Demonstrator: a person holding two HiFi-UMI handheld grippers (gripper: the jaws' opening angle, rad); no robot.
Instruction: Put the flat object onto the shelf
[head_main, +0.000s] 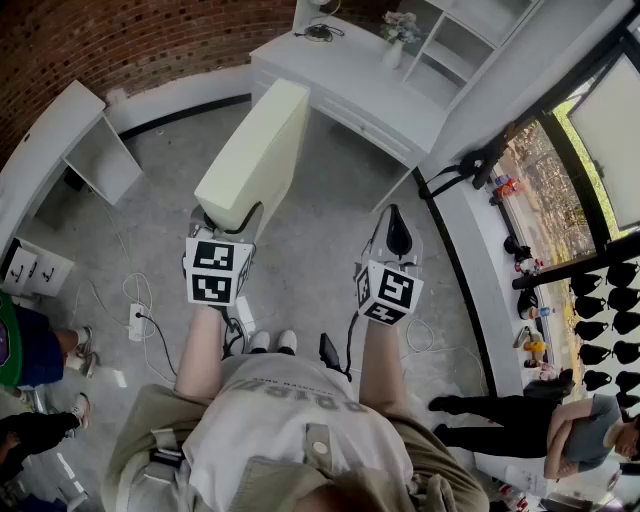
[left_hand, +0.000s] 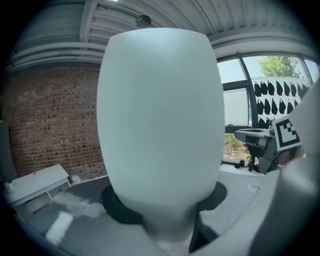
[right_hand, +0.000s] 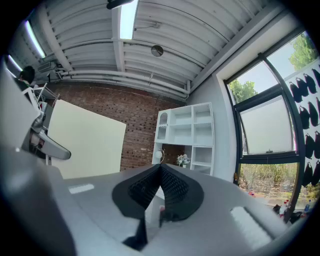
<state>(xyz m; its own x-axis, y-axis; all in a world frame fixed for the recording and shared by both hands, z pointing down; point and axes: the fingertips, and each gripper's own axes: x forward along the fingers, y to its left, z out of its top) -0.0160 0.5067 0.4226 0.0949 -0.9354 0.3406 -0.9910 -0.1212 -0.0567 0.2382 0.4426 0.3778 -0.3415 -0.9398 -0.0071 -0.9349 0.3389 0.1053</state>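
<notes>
Brick wall (head_main: 130, 40) and white shelf (head_main: 465, 45) are lying ahead. Left tongs (head_main: 226, 222) are grasping the flat panel (head_main: 255, 150) by its near end, aloft; right tongs (head_main: 398, 232) are clenched, empty. Likely risk: one-ended grip letting it pivot or slip.

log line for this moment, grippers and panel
left gripper: shut on flat panel | right gripper: shut, empty | shelf: ahead, panel not on it

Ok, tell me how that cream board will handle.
Probably stiff: the board juts out straight though the left gripper clamps only one end. Likely light for its size, one grip carrying it. Long, so it may swing or twist.
</notes>
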